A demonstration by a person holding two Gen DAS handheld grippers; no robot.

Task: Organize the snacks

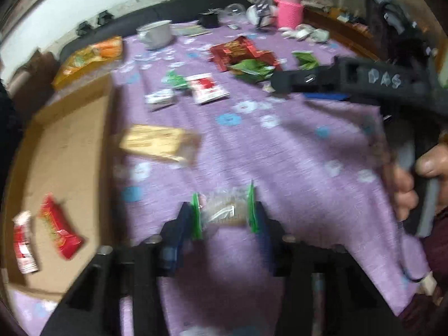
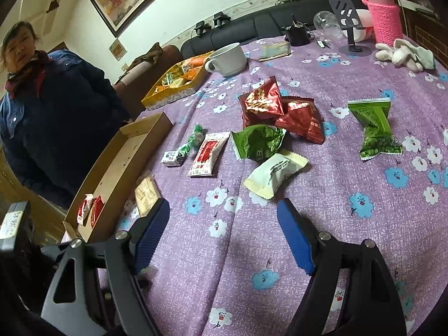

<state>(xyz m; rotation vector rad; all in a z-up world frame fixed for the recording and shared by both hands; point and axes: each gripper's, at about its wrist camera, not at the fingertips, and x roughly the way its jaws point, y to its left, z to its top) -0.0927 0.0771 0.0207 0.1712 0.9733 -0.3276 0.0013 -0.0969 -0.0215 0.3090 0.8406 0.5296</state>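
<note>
My left gripper [image 1: 224,212] is shut on a clear snack packet with green ends [image 1: 224,210], held above the purple cloth. A cardboard tray [image 1: 70,151] lies to its left with two red packets [image 1: 60,228] inside. A tan cracker packet [image 1: 159,142] lies beside the tray. My right gripper [image 2: 224,212] is open and empty above the cloth, just short of a white packet [image 2: 275,173]. Red packets [image 2: 263,102], green packets [image 2: 256,141] [image 2: 373,128] and a red-and-white packet [image 2: 207,154] lie scattered ahead. The tray also shows in the right wrist view [image 2: 123,165].
A yellow box of snacks [image 2: 173,84] and a white mug [image 2: 228,58] stand at the table's far left. A pink-sleeved bottle [image 2: 383,19], a phone stand [image 2: 351,28], white gloves [image 2: 403,53] and a black cup [image 2: 298,35] are at the back. A person [image 2: 42,106] stands left of the table.
</note>
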